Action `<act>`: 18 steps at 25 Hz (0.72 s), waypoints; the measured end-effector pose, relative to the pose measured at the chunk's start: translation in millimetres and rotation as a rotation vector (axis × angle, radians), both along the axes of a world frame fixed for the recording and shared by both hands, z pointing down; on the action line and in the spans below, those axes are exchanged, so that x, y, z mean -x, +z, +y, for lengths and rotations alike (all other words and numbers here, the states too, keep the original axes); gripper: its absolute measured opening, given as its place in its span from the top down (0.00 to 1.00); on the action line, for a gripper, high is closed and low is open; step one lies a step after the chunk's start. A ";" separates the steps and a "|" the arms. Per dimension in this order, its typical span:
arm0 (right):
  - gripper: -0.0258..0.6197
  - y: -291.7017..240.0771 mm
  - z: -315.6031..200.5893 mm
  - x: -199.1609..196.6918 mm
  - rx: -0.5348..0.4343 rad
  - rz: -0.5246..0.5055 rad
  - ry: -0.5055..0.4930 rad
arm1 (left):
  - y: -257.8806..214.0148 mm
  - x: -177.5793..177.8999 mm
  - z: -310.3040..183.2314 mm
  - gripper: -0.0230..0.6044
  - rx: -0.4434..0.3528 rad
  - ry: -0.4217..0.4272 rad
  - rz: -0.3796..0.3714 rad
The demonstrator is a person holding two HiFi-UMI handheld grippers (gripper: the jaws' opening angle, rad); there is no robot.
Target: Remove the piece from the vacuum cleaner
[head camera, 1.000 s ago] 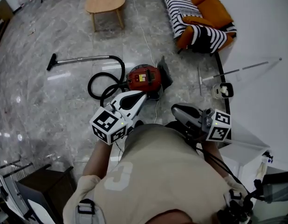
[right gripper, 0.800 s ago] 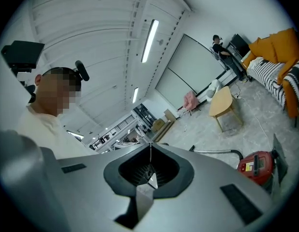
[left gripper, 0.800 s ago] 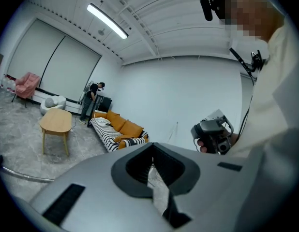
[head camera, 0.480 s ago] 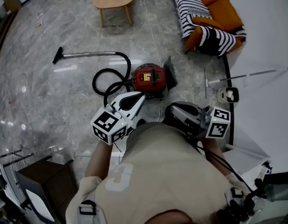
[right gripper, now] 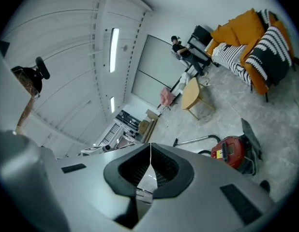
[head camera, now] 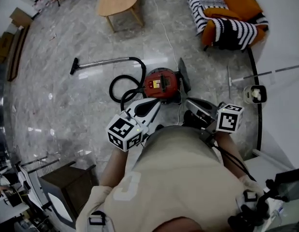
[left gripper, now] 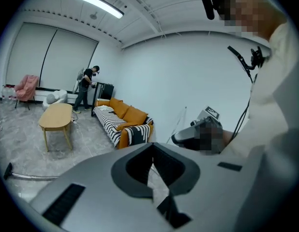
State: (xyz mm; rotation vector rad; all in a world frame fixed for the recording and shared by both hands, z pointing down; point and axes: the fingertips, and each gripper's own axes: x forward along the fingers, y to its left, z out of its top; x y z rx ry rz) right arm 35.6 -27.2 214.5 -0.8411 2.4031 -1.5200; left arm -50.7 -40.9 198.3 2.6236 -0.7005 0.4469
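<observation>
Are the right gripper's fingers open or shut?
Shut. In the right gripper view, the right gripper has its fingers meeting at their tips, with nothing between them.

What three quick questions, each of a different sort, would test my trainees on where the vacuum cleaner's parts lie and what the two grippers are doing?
1. Fill in: the black hose runs from the red vacuum cleaner to a metal ____ lying on the floor.
2. Multiple choice: the vacuum cleaner is A) held by the left gripper; B) on the floor ahead of both grippers; C) held by the right gripper.
3. True or false: the right gripper is shut on the hose.

Key: 1 wand; 2 B; 3 false, both grippers are shut and empty.
</observation>
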 end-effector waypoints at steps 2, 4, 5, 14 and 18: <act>0.95 17.4 -7.7 -33.8 0.013 0.059 0.005 | 4.2 -26.8 -5.9 0.96 0.007 -0.003 -0.036; 0.95 36.7 -13.3 -62.7 0.015 0.151 -0.016 | 8.5 -51.1 -7.6 0.96 0.013 -0.005 -0.067; 0.95 46.0 -15.8 -73.9 0.011 0.200 -0.037 | 11.0 -61.1 -7.9 0.96 0.017 -0.007 -0.083; 0.95 120.4 -48.3 -104.2 -0.041 0.505 -0.279 | 45.9 -81.8 -21.7 0.96 0.041 -0.139 -0.286; 0.95 152.3 -66.3 -100.8 0.023 0.484 -0.293 | 60.5 -78.9 -25.6 0.96 0.051 -0.143 -0.313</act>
